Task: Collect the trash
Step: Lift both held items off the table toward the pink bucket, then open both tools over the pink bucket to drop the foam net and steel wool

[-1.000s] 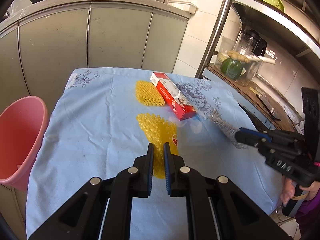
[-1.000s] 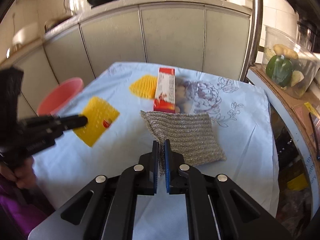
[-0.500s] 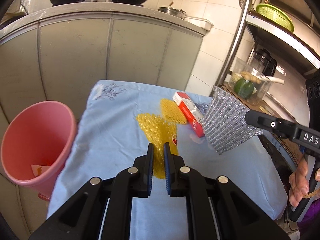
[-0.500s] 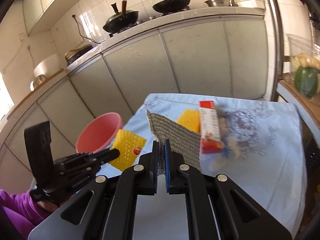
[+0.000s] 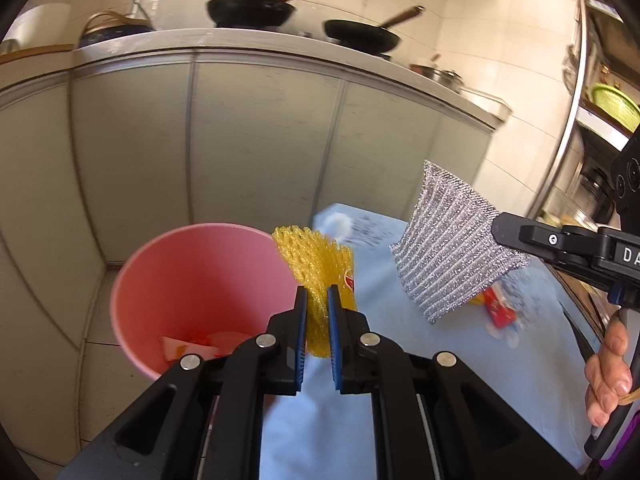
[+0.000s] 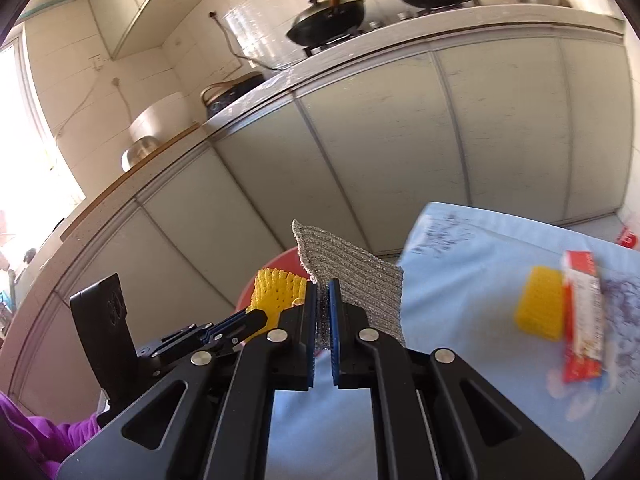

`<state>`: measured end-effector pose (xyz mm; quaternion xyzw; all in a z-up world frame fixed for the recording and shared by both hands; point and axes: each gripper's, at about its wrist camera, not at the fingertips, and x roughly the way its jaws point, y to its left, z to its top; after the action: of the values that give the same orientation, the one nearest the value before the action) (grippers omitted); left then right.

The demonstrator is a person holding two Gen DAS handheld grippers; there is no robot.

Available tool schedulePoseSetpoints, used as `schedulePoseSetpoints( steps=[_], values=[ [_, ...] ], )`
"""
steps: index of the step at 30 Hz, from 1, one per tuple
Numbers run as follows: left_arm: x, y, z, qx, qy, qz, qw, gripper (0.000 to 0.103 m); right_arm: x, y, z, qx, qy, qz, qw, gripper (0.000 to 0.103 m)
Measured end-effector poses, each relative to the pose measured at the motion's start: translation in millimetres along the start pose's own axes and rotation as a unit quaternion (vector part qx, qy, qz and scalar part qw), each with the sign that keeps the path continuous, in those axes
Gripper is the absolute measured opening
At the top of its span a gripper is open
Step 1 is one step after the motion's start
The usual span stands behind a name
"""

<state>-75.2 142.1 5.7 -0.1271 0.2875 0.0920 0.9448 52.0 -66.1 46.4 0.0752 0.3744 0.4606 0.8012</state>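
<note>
My left gripper [image 5: 317,304] is shut on a yellow foam net [image 5: 316,268], lifted off the table at the right rim of the pink bin [image 5: 192,276]. My right gripper [image 6: 322,300] is shut on a silver scouring cloth [image 6: 352,280], held in the air over the table's left end; the cloth [image 5: 448,248] hangs to the right of the net in the left wrist view. The left gripper [image 6: 262,314] with the yellow net [image 6: 278,292] shows in the right wrist view. The bin [image 6: 276,276] is mostly hidden behind them there and holds some wrappers.
A second yellow foam net [image 6: 540,308] and a red and white box [image 6: 582,316] lie on the blue tablecloth [image 6: 460,280]. Grey kitchen cabinets [image 5: 248,144] with pans on top stand behind. A metal shelf rack [image 5: 576,72] rises at the right. A person's hand [image 5: 608,368] holds the right gripper.
Both grippers have lifted and swung left toward the pink bin, the left carrying the yellow net off the table and the right carrying the silver cloth off the table.
</note>
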Motion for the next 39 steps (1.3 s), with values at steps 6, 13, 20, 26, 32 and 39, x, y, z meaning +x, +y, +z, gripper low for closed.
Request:
schedulePoseSetpoints(
  steps=[6,13,20,26,32,39],
  values=[
    [2,47,6,-0.028,-0.003,0.051,0.9983,0.009,48,29,12,-0.001,0.018,0.055,0.998,0.006],
    [16,77,-1,-0.041,0.016,0.084,0.9955,0.009,99,40,8,0.013,0.046,0.076,0.996,0.006],
    [35,84,-11,-0.043,0.039,0.093,0.994,0.009,127,33,-11,0.019,0.079,0.049,0.995,0.006],
    [44,86,-19,-0.041,0.053,0.096,0.9931,0.009,137,16,-21,0.036,0.092,0.03,0.995,0.006],
    [50,82,-21,-0.045,0.058,0.1,0.9923,0.011,141,9,-28,0.043,0.111,0.011,0.993,0.007],
    [46,82,-22,-0.053,0.062,0.104,0.9913,0.03,143,11,-34,0.033,0.125,0.0,0.992,0.008]
  ],
)
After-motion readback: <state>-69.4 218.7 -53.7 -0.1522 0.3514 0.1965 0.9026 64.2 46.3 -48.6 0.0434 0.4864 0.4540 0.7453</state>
